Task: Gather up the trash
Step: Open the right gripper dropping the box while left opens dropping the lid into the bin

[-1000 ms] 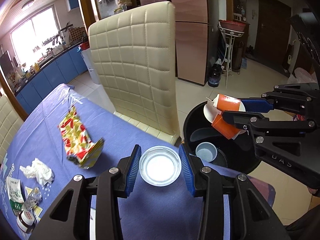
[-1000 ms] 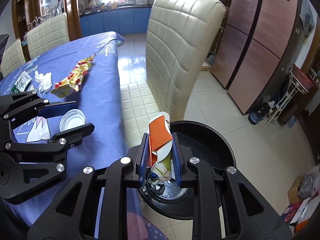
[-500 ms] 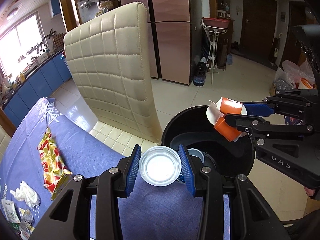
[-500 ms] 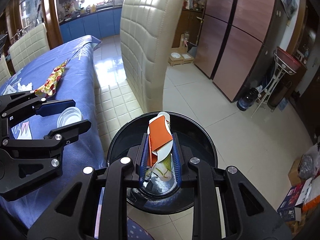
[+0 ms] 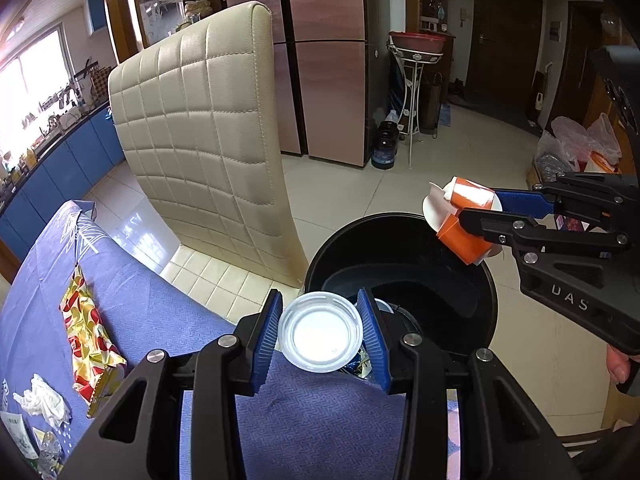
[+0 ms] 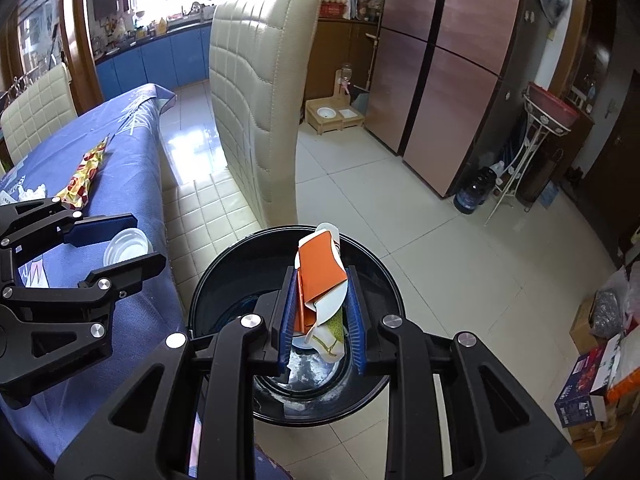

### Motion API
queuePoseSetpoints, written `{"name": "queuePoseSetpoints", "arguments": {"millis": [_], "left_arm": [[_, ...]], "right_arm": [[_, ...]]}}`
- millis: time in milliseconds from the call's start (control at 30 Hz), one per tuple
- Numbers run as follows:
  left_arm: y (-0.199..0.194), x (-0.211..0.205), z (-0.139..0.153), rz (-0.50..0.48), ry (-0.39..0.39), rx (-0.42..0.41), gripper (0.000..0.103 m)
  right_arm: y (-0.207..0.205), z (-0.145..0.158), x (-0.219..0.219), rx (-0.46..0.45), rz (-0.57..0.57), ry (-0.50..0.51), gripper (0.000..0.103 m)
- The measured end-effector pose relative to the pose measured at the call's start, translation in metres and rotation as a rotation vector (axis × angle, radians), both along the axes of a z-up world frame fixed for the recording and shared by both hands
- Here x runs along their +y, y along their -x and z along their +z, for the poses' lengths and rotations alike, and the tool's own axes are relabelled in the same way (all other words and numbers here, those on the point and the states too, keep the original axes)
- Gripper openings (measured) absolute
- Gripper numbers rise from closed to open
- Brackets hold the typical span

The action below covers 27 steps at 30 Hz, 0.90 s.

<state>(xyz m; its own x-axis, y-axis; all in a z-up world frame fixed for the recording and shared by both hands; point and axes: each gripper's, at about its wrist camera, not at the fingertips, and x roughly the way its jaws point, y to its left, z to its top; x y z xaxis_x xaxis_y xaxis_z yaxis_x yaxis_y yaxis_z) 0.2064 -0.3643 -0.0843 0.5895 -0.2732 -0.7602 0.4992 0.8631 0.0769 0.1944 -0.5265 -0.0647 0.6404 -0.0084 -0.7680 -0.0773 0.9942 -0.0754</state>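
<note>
Over the black bin point(image 6: 360, 396) we're at the drop step: right gripper point(image 6: 320, 312) pinches the crushed orange cup point(image 6: 320, 280) above the opening; left gripper point(image 5: 320, 334) clamps the clear lid point(image 5: 320, 332) at the table point(image 5: 168, 320) edge. Next: spread both jaws over the bin.

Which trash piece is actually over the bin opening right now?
The crushed orange paper cup in the right gripper, above the black bin. The left gripper's clear lid sits at the table edge.

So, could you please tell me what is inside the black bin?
Inside the black bin: a small cup and shiny wrappers; the crushed cup covers the rest.
</note>
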Motion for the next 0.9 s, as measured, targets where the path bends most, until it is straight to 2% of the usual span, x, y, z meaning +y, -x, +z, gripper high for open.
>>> {"name": "queuePoseSetpoints", "arguments": {"millis": [133, 200, 233, 267, 900], "left_arm": [[0.001, -0.003, 0.000, -0.008, -0.001, 0.005, 0.038], [0.003, -0.004, 0.000, -0.015, 0.000, 0.007, 0.038], [0.003, -0.005, 0.000, -0.017, 0.000, 0.009, 0.038], [0.004, -0.006, -0.001, -0.020, -0.002, 0.010, 0.038], [0.000, -0.030, 0.001, -0.086, -0.002, 0.012, 0.039]], "right_arm": [[0.002, -0.003, -0.007, 0.016, -0.036, -0.004, 0.029], [0.003, -0.004, -0.011, 0.021, -0.049, -0.009, 0.040], [0.004, -0.004, -0.013, 0.015, -0.057, -0.014, 0.055], [0.006, -0.003, -0.014, 0.004, -0.063, -0.018, 0.065], [0.015, 0.000, -0.026, -0.015, -0.117, 0.000, 0.066]]}}
